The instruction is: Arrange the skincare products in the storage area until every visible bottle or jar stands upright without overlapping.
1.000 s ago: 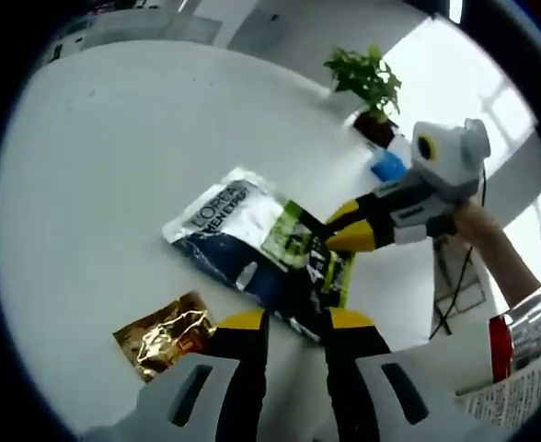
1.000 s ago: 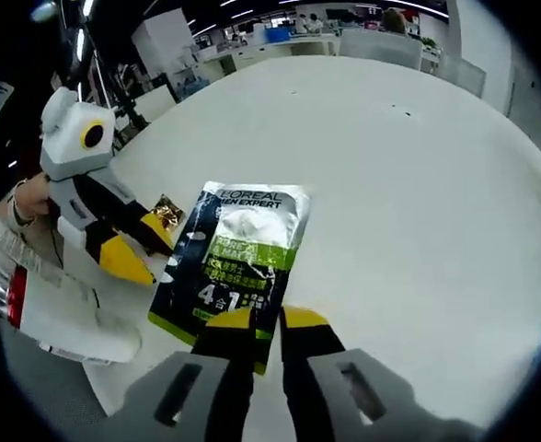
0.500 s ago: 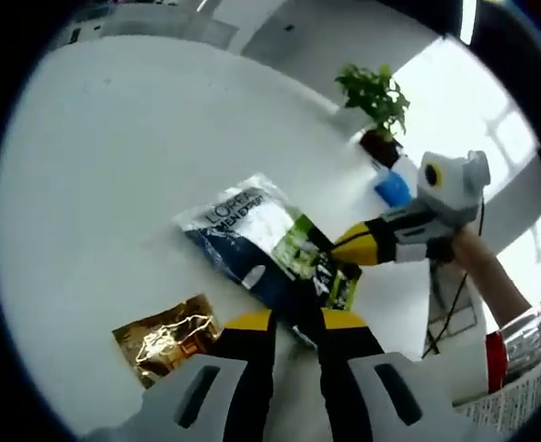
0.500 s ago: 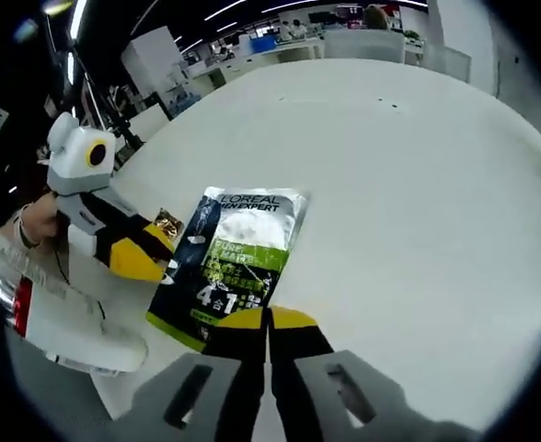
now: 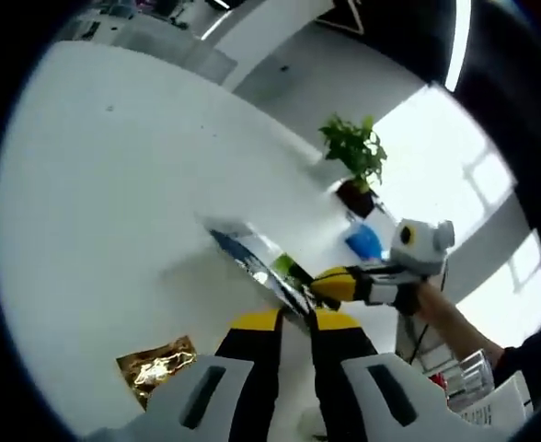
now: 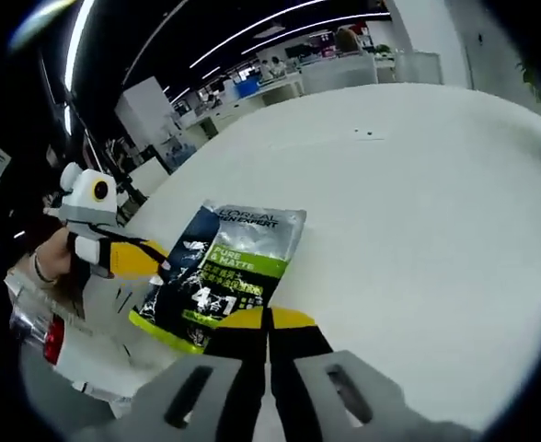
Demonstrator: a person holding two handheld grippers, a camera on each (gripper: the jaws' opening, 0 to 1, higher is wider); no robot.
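Currently the right gripper [image 6: 267, 318] is clamped on the near edge of the L'Oreal sachet [image 6: 223, 272], lifted off the white table [image 6: 418, 212]. Left gripper [image 5: 293, 320] pinches its opposite edge. A gold packet [image 5: 153, 368] lies nearby.

A dark blue and green sachet [image 6: 217, 276] is lying on the white desk [image 6: 418, 212] in the right gripper view, and its face is carrying the readable print. Along the top edge the brand line "L'OREAL" is showing, with "MEN EXPERT" under it. On the light green band "PURE & MATTE" is reading in white. Lower down, large white figures "4" and "1" are standing with a small character between them, too small to make out.
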